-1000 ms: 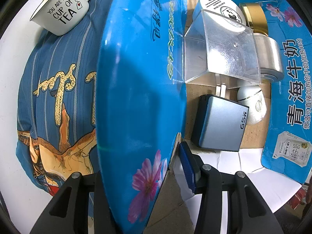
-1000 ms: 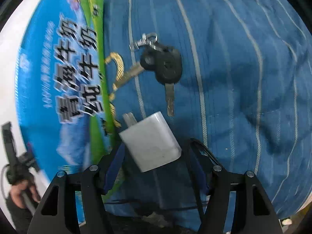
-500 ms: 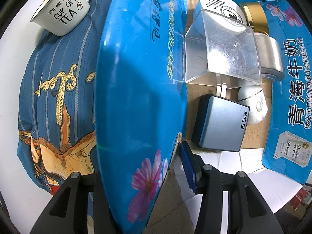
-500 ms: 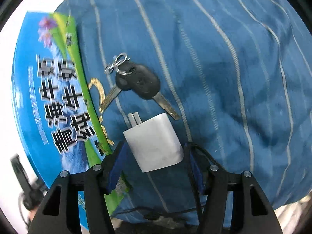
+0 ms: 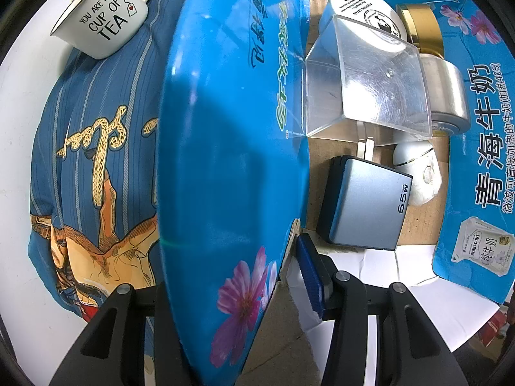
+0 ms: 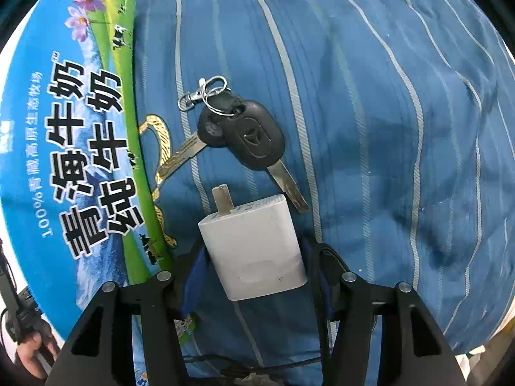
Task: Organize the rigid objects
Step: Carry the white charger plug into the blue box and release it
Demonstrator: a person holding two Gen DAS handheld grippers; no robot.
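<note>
We note the left gripper [image 5: 254, 276] clamped on the blue printed flap [image 5: 231, 128] of a milk carton box, one blue pad [image 5: 309, 270] pressed against the flap's inner face; this glossy cardboard wall rises through the middle of the left wrist view and screens the striped blue cloth [image 5: 96, 128] from the box interior. Inside the box, on its bare brown floor [image 5: 421, 225], we record a grey 65W charger [image 5: 367, 202], a clear scratched plastic box [image 5: 370, 93], a white round tub [image 5: 360, 13], a gold lid [image 5: 421, 29], a silver cylinder [image 5: 447, 96] and a small white egg-shaped case [image 5: 418, 170], packed close together. A white enamel mug [image 5: 103, 22] lettered "YOU ARE MY CUP OF TEA" lies tilted on the cloth. In the right wrist view the right gripper [image 6: 254, 273] has just been closing and its pads sit against both sides of the white plug adapter [image 6: 254, 244], a smooth rounded block with metal prongs pointing away. Just beyond it a black car key [image 6: 248, 135] with a second key and steel ring rests on the cloth, its blade tip near the adapter's corner. The box's printed side [image 6: 64, 160] stands to the left
</note>
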